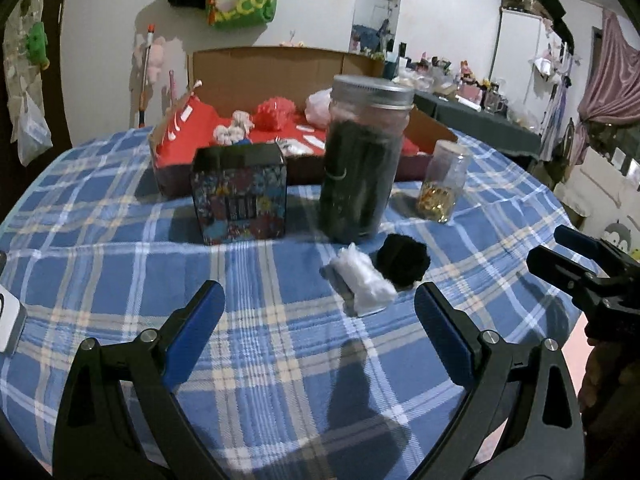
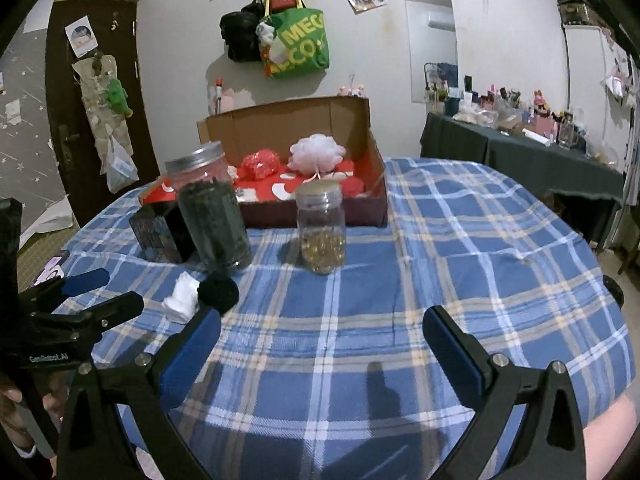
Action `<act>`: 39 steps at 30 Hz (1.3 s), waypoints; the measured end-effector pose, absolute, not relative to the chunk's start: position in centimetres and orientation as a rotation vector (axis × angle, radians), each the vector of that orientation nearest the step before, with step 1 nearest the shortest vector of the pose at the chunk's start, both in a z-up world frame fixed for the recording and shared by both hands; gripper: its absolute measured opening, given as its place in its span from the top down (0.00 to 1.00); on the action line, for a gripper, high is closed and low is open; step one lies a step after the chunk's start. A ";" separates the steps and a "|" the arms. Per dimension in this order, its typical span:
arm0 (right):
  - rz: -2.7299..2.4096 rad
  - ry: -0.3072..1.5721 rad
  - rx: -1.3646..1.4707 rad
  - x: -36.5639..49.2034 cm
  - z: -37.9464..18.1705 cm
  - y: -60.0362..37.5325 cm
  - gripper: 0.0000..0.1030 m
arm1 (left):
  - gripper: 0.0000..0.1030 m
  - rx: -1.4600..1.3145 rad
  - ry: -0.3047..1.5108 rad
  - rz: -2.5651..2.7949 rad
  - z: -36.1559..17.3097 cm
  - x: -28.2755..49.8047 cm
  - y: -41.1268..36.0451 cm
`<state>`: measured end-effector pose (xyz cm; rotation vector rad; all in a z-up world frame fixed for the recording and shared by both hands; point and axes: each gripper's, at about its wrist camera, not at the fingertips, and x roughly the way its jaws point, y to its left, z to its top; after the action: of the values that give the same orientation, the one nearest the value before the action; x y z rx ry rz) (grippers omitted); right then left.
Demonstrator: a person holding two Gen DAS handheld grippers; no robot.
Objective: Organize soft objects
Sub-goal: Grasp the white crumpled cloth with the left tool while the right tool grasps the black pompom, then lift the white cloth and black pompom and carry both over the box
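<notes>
A white soft wad [image 1: 366, 282] [image 2: 182, 298] and a black pom-pom [image 1: 402, 260] [image 2: 218, 290] lie side by side on the blue plaid tablecloth [image 1: 260, 280] [image 2: 400, 280]. My left gripper [image 1: 320, 336] is open and empty, just in front of them; it also shows in the right wrist view [image 2: 104, 292]. My right gripper [image 2: 322, 344] is open and empty over bare cloth, to the right of them; it also shows in the left wrist view [image 1: 548, 246]. A cardboard box [image 1: 432, 128] [image 2: 376, 184] at the back holds a red puff [image 1: 276, 112] [image 2: 260, 162], a pale pink puff [image 2: 316, 152] and small white soft pieces [image 1: 232, 128].
A tall jar with dark contents [image 1: 362, 160] [image 2: 212, 216], a small jar with gold bits [image 1: 442, 182] [image 2: 322, 228] and a patterned open box [image 1: 240, 194] [image 2: 158, 234] stand between the loose items and the cardboard box. A cluttered side table [image 2: 520, 148] stands far right.
</notes>
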<state>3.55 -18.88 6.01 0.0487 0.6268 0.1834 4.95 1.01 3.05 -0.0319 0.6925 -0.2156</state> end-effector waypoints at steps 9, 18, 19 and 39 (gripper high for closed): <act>0.180 0.652 0.064 4.5 5.6 -19.9 0.00 | 0.06 0.010 0.812 -0.216 1.8 7.9 -0.4; 0.452 0.786 0.203 9.2 4.5 -18.3 0.01 | 0.06 0.037 0.836 -0.298 2.0 9.1 -0.9; 0.477 0.798 0.207 9.7 4.3 -17.8 0.04 | 0.08 0.044 0.835 -0.315 2.0 9.1 -1.0; 0.635 0.841 0.193 11.0 4.5 -15.3 0.91 | 0.88 0.013 0.832 -0.491 2.7 8.5 -0.9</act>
<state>10.97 -15.32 4.53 0.1925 0.8406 0.6346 8.52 -0.93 2.74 0.0127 0.8319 -0.4909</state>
